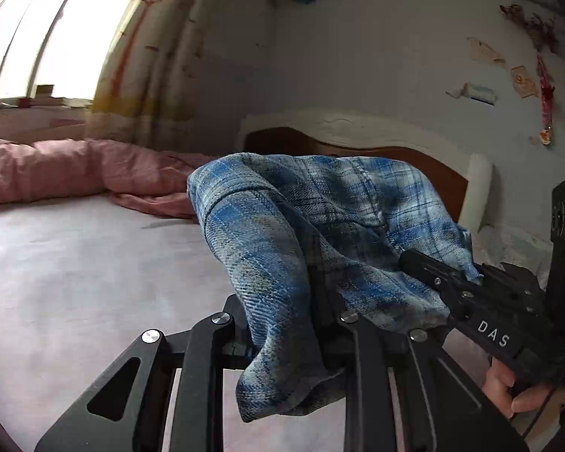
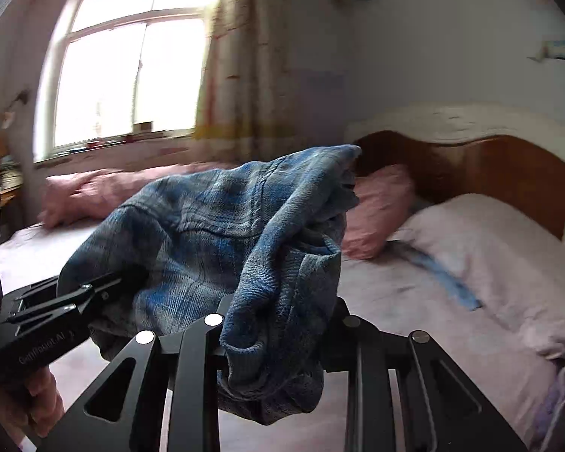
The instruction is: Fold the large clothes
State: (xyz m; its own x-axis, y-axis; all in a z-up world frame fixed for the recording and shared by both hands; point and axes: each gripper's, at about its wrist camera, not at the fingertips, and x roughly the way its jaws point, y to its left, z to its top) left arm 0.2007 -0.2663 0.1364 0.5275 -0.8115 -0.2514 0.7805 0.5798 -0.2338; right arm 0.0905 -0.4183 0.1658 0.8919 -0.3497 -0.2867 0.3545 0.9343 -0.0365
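Observation:
A blue plaid shirt (image 1: 305, 222) is bunched up and held in the air above the bed. My left gripper (image 1: 282, 324) is shut on one fold of it, and the cloth drapes over the fingers and hides the tips. My right gripper (image 2: 278, 324) is shut on another fold of the same shirt (image 2: 222, 226). In the left wrist view the right gripper (image 1: 433, 275) reaches into the cloth from the right. In the right wrist view the left gripper (image 2: 105, 286) reaches in from the left. The two grippers are close together.
The bed (image 1: 75, 263) has a pale pink sheet. A rolled pink quilt (image 1: 56, 173) lies along the window side. A pink pillow (image 2: 376, 207) and a pale pillow (image 2: 489, 256) lie by the wooden headboard (image 2: 489, 165). A blue strip (image 2: 448, 282) lies on the sheet.

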